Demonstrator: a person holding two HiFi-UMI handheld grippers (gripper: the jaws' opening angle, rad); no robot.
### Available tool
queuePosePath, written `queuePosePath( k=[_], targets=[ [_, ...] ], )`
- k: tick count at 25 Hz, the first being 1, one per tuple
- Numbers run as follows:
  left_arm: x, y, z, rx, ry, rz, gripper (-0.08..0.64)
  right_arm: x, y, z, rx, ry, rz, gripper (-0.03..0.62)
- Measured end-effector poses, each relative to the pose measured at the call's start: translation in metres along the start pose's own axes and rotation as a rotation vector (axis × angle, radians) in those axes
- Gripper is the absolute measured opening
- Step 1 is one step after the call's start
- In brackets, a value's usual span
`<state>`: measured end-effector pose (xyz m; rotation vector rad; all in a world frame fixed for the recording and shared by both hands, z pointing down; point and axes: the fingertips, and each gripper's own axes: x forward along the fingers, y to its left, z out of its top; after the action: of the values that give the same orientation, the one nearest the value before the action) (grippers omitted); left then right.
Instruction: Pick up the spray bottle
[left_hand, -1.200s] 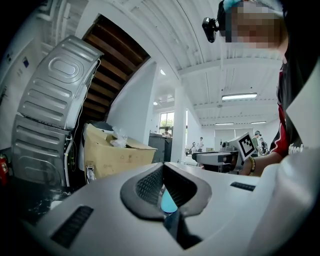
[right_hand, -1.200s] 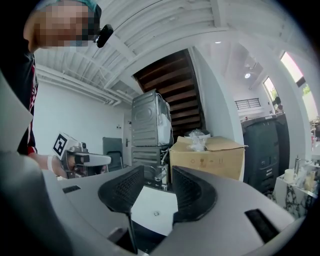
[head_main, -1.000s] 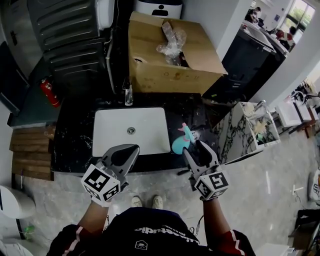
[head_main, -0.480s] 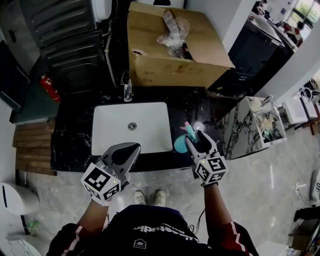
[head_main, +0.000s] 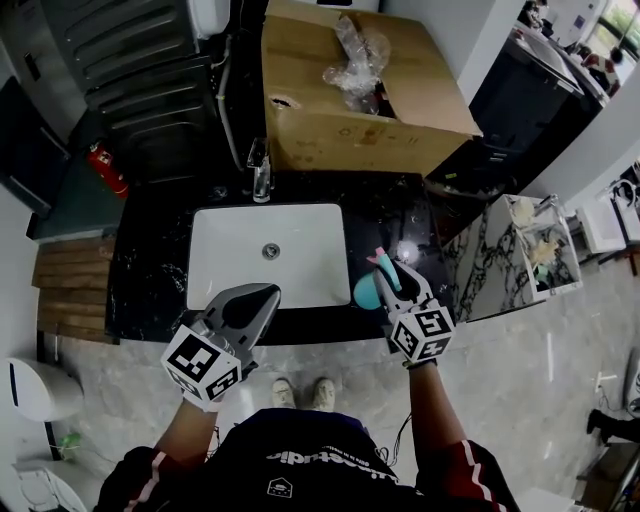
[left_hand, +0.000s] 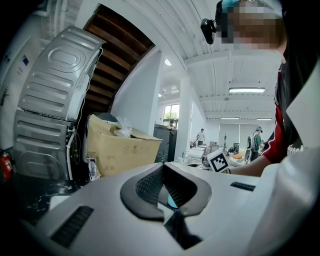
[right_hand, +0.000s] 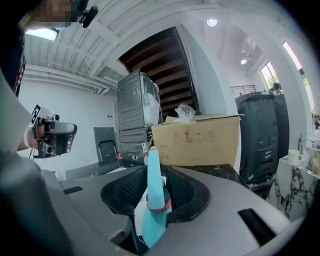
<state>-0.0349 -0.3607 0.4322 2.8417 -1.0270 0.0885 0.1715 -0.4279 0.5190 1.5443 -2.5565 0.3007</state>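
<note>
Head view only: teal spray bottle (head_main: 366, 289) stands on black counter (head_main: 150, 285), just right of white sink (head_main: 230, 262), near counter's front edge. Right gripper (head_main: 392, 275) meets it from front edge.

Right gripper view alone shows grip: jaws, having just been closing, clamp bottle's neck at pink ring; nozzle rises above pads.

Left gripper (head_main: 264, 296) hangs over front edge before sink, well apart from bottle. Left gripper view shows tips together, teal sliver visible beyond.

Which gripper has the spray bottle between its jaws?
The right gripper: its jaws have just been closing on the spray bottle; the left gripper is empty.
</note>
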Motion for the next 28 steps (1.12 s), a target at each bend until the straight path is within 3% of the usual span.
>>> queuePosePath(
  k=[15, 28],
  targets=[
    [-0.022, -0.008, 0.016, 0.021, -0.030, 0.045, 0.015, -0.015, 0.021, 0.020, -0.017, -0.027, 0.050, 0.126],
    [-0.051, -0.014, 0.037, 0.050, -0.081, 0.075, 0.015, -0.064, 0.123, 0.108, -0.037, -0.146, 0.221, 0.126]
  ],
)
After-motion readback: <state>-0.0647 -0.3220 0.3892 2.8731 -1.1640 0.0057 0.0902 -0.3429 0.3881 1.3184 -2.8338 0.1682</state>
